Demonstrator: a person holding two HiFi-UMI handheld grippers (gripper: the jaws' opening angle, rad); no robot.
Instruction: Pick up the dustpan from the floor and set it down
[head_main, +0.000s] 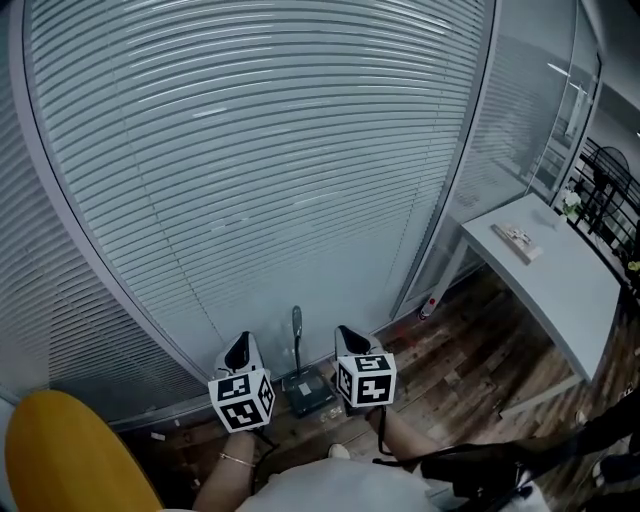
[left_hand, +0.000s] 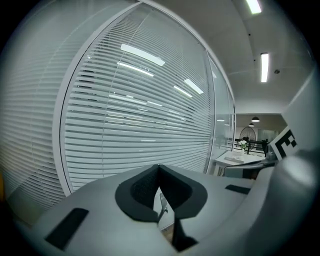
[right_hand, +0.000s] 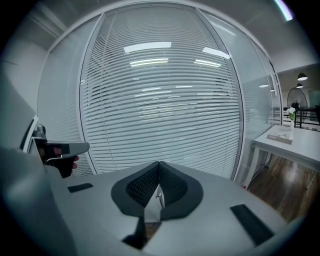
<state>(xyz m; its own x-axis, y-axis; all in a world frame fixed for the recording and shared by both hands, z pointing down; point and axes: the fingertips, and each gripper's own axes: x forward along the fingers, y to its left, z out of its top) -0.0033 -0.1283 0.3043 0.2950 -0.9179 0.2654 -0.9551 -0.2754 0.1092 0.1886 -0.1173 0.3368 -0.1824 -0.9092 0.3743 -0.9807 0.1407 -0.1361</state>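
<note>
Dustpan (head_main: 308, 390) reads small and dark between the left gripper (head_main: 239, 346) and right gripper (head_main: 346, 336). In both gripper views only a sliver of its handle shows, under the closed jaws. Yellow rounded thing (head_main: 70, 455) is cut off by the bottom-left edge and can't be identified; the flat item (head_main: 517, 241) on the white table (head_main: 575, 300) is too small to tell.

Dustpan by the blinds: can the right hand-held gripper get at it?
Probably yes: the dustpan sits on the floor left of the right hand-held gripper, nothing between them, though its jaws are together and must open.
</note>
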